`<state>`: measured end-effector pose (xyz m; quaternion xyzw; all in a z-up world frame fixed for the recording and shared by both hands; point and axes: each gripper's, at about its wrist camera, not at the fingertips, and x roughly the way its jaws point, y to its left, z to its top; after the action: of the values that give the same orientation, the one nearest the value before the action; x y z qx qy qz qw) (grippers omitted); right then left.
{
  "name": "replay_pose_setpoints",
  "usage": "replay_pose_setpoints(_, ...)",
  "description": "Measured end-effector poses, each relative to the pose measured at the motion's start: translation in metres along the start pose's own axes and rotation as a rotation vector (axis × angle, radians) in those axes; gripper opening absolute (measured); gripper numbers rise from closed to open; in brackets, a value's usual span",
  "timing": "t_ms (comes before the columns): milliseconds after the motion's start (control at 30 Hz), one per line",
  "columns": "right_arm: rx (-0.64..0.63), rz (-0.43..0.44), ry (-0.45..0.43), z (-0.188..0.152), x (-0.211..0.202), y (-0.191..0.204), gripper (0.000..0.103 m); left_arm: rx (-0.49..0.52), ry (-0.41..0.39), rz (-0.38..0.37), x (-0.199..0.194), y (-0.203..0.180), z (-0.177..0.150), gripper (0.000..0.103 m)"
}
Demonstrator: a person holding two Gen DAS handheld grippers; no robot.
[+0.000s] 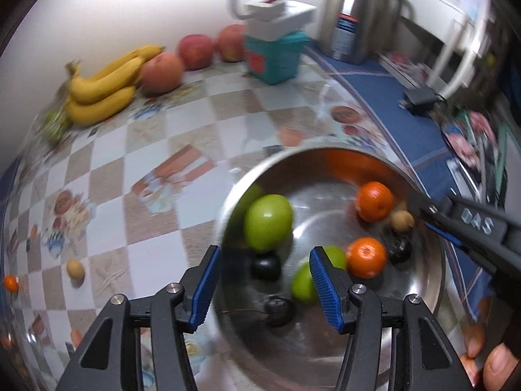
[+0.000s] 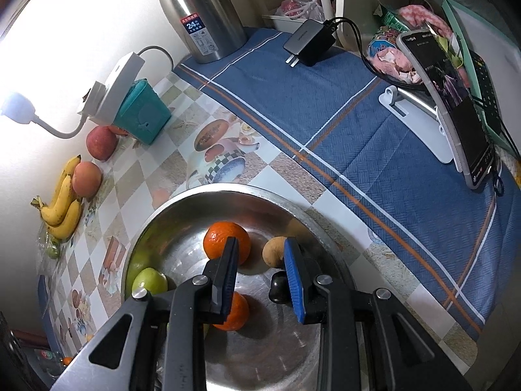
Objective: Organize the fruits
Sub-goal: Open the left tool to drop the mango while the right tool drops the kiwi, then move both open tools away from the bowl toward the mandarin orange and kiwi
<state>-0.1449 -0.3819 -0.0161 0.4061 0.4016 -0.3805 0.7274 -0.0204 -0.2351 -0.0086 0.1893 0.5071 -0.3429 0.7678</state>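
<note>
A steel bowl (image 1: 325,154) (image 2: 228,192) holds two green fruits (image 1: 268,221), two oranges (image 1: 374,200) (image 2: 224,238), a small brown fruit (image 1: 402,221) (image 2: 273,252) and several dark round fruits (image 1: 267,268). My left gripper (image 1: 265,254) hangs open over the bowl's near left side, its pads touching nothing. From the right, my right gripper (image 2: 260,242) (image 1: 420,205) reaches over the rim with its jaws drawn close and nothing pinched. Bananas (image 1: 101,88) (image 2: 63,208) and three reddish round fruits (image 1: 161,71) lie along the wall. A brown fruit (image 1: 75,268) and a small orange (image 1: 10,283) lie loose at the left.
A teal box (image 1: 275,57) (image 2: 145,114) with a white lamp base on it stands by the wall, beside a steel thermos (image 1: 351,16) (image 2: 202,13). On the blue cloth (image 2: 358,123) are a black charger (image 2: 309,42) and a phone on a stand (image 2: 452,104). A person's fingers (image 1: 498,368) show at bottom right.
</note>
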Motion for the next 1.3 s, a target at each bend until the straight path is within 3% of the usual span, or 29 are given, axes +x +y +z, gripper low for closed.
replay_pose_setpoints(333, -0.034, 0.004, -0.002, -0.004, -0.005, 0.009, 0.029, -0.245, 0.049, 0.062, -0.004, 0.065, 0.000, 0.060)
replay_pose_setpoints(400, -0.043, 0.006, -0.003, -0.005, -0.006, 0.012, 0.029, -0.278, 0.060, 0.074, -0.004, 0.075, -0.001, 0.066)
replay_pose_setpoints(567, -0.079, 0.014, 0.002, -0.010, -0.007, 0.023, 0.029, -0.350, 0.089, 0.080, -0.002, 0.094, -0.006, 0.069)
replay_pose_setpoints(767, -0.155, 0.024, 0.008, -0.019, -0.008, 0.045, 0.031, -0.407, 0.119, 0.108, 0.000, 0.108, -0.011, 0.085)
replay_pose_setpoints(900, -0.200, 0.028, 0.012, -0.025, -0.008, 0.056, 0.047, -0.427, 0.131, 0.123, 0.002, 0.112, -0.014, 0.099)
replay_pose_setpoints(1000, -0.220, 0.027, 0.017, -0.028, -0.007, 0.060, 0.058, -0.428, 0.138, 0.130, 0.004, 0.113, -0.016, 0.102)
replay_pose_setpoints(1067, -0.228, 0.025, 0.022, -0.029, -0.005, 0.062, 0.072, -0.433, 0.144, 0.128, 0.006, 0.114, -0.017, 0.103)
replay_pose_setpoints(1233, -0.244, 0.017, 0.038, -0.031, -0.001, 0.064, 0.075, -0.463, 0.166, 0.132, 0.011, 0.118, -0.020, 0.103)
replay_pose_setpoints(1300, -0.250, 0.010, 0.046, -0.032, 0.001, 0.064, 0.082, -0.482, 0.176, 0.133, 0.012, 0.120, -0.022, 0.103)
